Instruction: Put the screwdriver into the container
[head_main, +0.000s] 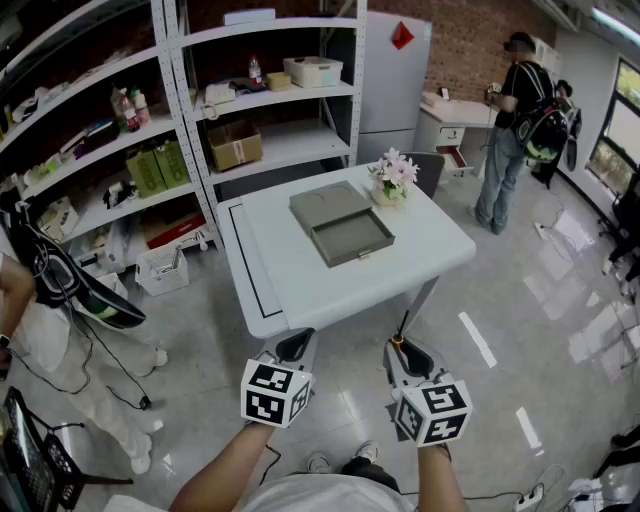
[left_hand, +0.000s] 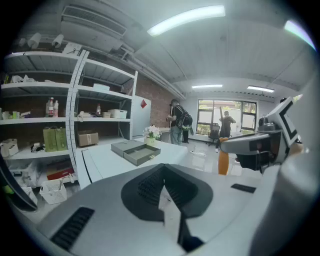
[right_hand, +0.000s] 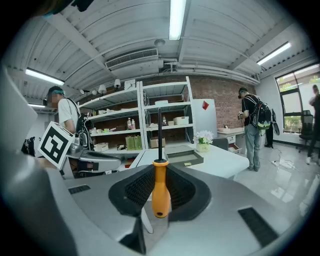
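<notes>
My right gripper (right_hand: 159, 186) is shut on the orange handle of a screwdriver (right_hand: 160, 185), whose black shaft points up and forward. In the head view the right gripper (head_main: 401, 350) hangs just off the near edge of the white table (head_main: 300, 290), the screwdriver (head_main: 402, 330) poking out toward it. The container, a grey open box (head_main: 351, 237) with its lid (head_main: 328, 205) lying beside it, sits on the table's middle; it also shows as the grey box (right_hand: 186, 158) ahead of the jaws. My left gripper (head_main: 291, 348) is shut and holds nothing; its jaws (left_hand: 165, 192) meet.
A small pot of flowers (head_main: 391, 177) stands behind the box. White shelving (head_main: 200, 110) with boxes and bottles lines the left and back. One person (head_main: 508, 130) stands at a desk back right; another person (head_main: 70, 330) is close at the left.
</notes>
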